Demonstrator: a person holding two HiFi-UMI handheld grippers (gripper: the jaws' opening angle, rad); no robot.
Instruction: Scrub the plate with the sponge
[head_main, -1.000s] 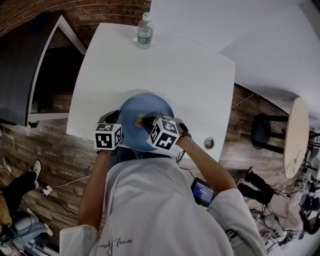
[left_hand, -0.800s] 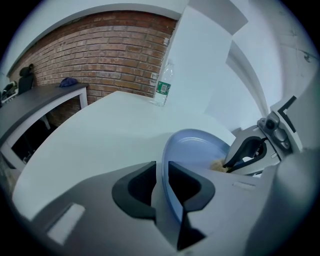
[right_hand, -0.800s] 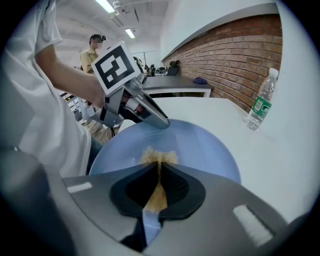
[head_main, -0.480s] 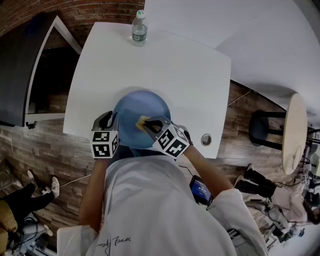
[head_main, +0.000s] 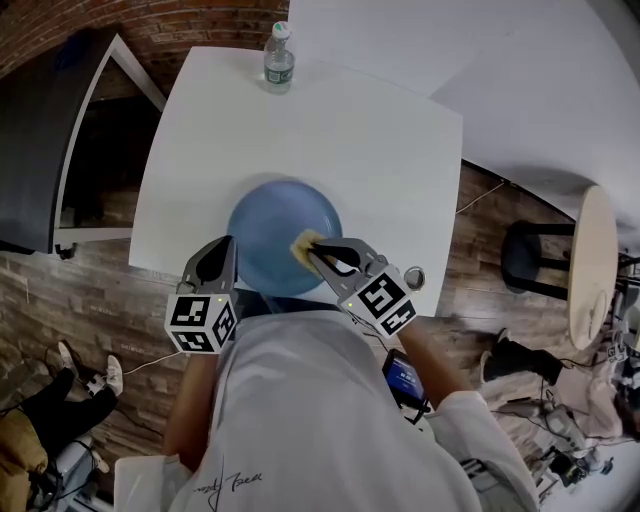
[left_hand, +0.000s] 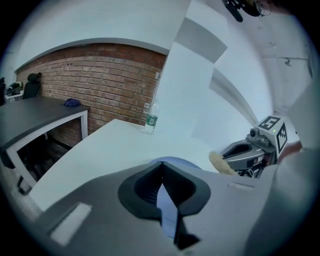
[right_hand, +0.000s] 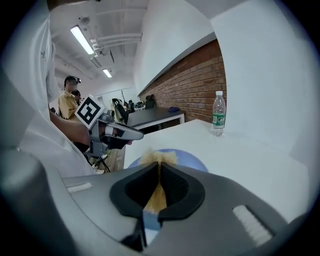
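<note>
1. A white table (head_main: 400, 150) stands on a wood-plank floor beside a brick wall. A water bottle (head_main: 279, 55) stands upright at its far edge, well apart from the work.
2. The blue plate (head_main: 270, 225) lies flat near the table's near edge, straight in front of the person.
3. The right gripper (head_main: 314, 253) is clenched on the yellow sponge (head_main: 304, 244). The sponge runs lengthwise between the jaws and pokes out past their tips, resting on the plate's right-hand near part.
4. The left gripper (head_main: 228, 244) sits at the plate's left near rim with its jaws closed. A pale blue sliver between them reads as the rim, so it is probably steadying the plate.
5. From the sponge, most of the plate's face lies to the left and farther away, so the next stroke likely runs that way, towards the left gripper. The right gripper, already on the plate, is the one to make it.
</note>
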